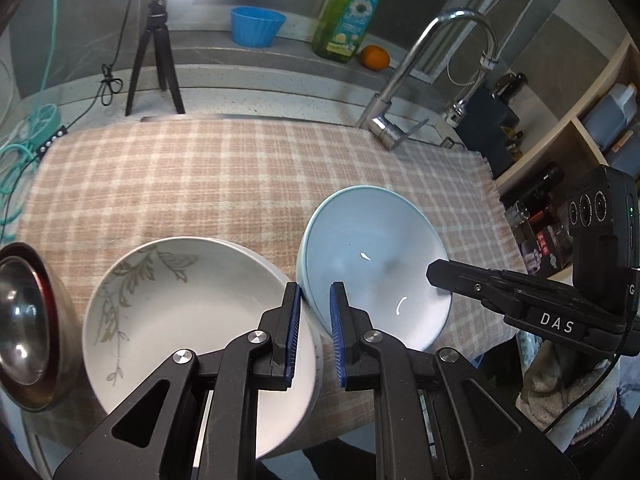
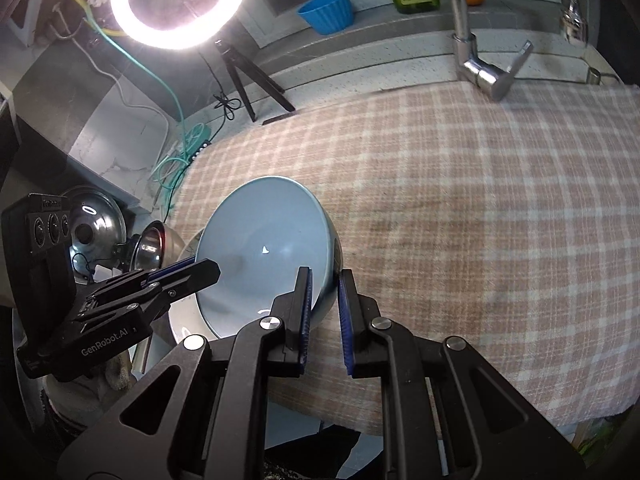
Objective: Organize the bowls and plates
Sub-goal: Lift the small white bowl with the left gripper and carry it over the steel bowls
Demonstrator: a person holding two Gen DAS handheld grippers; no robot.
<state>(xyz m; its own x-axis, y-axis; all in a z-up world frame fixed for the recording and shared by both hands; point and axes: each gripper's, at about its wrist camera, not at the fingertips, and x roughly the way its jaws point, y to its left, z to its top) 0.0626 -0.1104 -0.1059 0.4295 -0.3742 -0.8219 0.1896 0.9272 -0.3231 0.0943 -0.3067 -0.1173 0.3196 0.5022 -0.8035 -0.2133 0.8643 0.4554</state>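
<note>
Left wrist view, bottom centre: the left gripper (image 1: 315,312) is clenched on the near-left rim of the blue bowl (image 1: 376,264), its blue pads (image 1: 293,322) either side of the wall. Right wrist view, bottom centre: the right gripper (image 2: 325,312) is likewise clamped on the bowl's (image 2: 264,248) right-hand rim, one pad inside, one outside. Each view shows the other gripper reaching in from the side edge of the frame, so the bowl is held at opposite rims; it sits tilted, opening toward the cameras. Whether its base touches the cloth cannot be told. Just left of the bowl in the left view, lower left of centre, is a white plate (image 1: 192,332) with a grey leaf pattern, its rim touching or nearly touching the bowl. At the far left edge lies a steel bowl (image 1: 28,332), tilted on its side. All rest over a pink checked cloth (image 1: 224,184) covering the surface. Beyond the cloth, mid-frame right, stands a chrome tap (image 1: 404,92). On the ledge behind, upper centre: a small blue tub (image 1: 256,26), a green detergent bottle (image 1: 348,20) and an orange (image 1: 375,57). A black tripod (image 1: 154,60) carries a ring light (image 2: 178,2), upper left in the right view. Teal cable (image 1: 24,136) lies coiled at the left edge.
</note>
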